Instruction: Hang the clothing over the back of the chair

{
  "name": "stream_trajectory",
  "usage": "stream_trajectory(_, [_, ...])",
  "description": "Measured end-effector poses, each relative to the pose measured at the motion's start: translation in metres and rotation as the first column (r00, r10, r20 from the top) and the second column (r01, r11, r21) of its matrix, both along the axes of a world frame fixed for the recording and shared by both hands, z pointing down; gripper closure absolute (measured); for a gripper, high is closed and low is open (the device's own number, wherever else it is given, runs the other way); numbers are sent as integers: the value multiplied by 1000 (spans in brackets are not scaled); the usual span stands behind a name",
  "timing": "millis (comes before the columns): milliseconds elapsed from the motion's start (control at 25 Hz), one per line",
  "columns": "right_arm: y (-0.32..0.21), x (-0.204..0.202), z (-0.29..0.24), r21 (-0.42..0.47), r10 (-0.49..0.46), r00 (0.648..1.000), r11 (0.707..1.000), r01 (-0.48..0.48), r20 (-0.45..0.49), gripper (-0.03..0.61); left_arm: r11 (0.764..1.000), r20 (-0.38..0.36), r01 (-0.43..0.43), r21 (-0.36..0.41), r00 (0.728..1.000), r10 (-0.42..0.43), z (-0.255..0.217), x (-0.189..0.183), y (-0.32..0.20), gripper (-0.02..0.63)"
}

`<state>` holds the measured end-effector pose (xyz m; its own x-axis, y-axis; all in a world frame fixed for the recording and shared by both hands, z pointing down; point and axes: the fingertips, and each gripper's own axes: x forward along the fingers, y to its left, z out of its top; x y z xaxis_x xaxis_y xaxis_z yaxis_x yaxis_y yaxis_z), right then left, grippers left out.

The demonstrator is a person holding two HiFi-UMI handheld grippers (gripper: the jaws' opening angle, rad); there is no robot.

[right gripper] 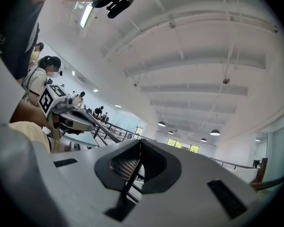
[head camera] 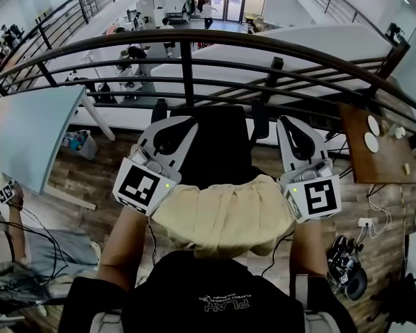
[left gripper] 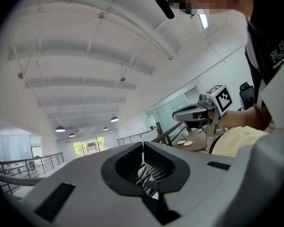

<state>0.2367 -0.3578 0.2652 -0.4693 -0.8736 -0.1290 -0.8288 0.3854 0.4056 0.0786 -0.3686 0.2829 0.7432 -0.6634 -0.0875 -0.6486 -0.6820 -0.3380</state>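
Note:
A cream garment (head camera: 225,214) lies bunched across the near edge of a black chair (head camera: 215,144), right in front of me and between my two hands. My left gripper (head camera: 172,123) is to its left, pointing forward over the chair, jaws shut and empty. My right gripper (head camera: 295,121) is to its right, also shut with nothing in it. In the left gripper view its own shut jaws (left gripper: 144,167) hold nothing; the right gripper (left gripper: 199,110) and the garment (left gripper: 236,141) show to the right. The right gripper view shows its shut jaws (right gripper: 138,162), the left gripper (right gripper: 68,117) and the garment (right gripper: 31,131).
A dark curved railing (head camera: 194,44) runs just beyond the chair, with an atrium drop behind it. A wooden table (head camera: 364,165) with plates stands at the right, a pale blue table (head camera: 35,137) at the left. Headphones (head camera: 347,266) and cables lie on the floor at the right.

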Motion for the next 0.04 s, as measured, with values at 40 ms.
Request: stream_trajectory(40, [0,0,0,1,3,1000,1000,-3,1,558,1000,3,1,0,1000,-1,0,0,0,591])
